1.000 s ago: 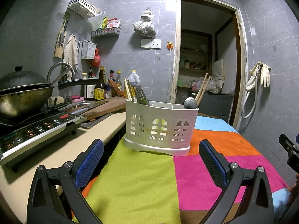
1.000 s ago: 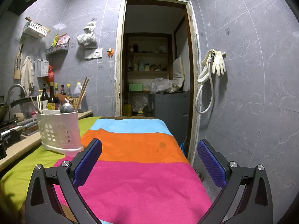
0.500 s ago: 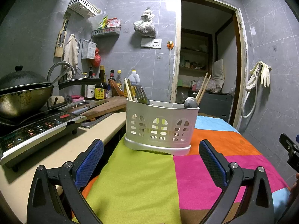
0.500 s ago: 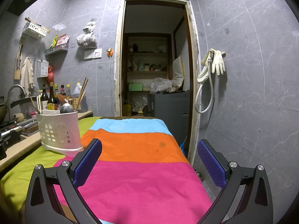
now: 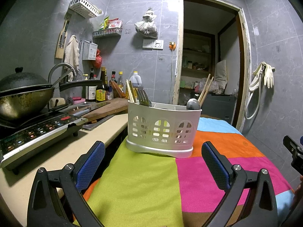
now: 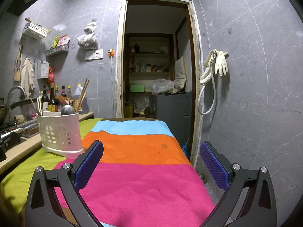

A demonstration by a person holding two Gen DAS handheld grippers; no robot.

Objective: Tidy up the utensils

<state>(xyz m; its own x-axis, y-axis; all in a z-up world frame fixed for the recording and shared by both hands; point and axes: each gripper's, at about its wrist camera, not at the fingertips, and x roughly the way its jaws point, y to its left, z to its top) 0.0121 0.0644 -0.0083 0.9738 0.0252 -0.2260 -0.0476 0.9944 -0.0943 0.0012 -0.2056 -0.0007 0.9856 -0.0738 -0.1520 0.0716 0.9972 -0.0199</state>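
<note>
holder (image 5: pixel 162 132) on table's left edge, light stiff plastic; grip rim | left gripper (image 5: pixel 153 162) wide, empty | right gripper (image 6: pixel 151 162) wide, empty

A white utensil holder (image 5: pixel 162 130) stands on a cloth (image 5: pixel 208 170) striped green, pink, orange and light blue

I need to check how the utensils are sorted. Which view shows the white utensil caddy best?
The left wrist view: the white utensil caddy sits centred and front-on, showing fork, chopsticks and spoon. The right wrist view shows it at the left edge, side-on, with its compartments overlapping.
</note>
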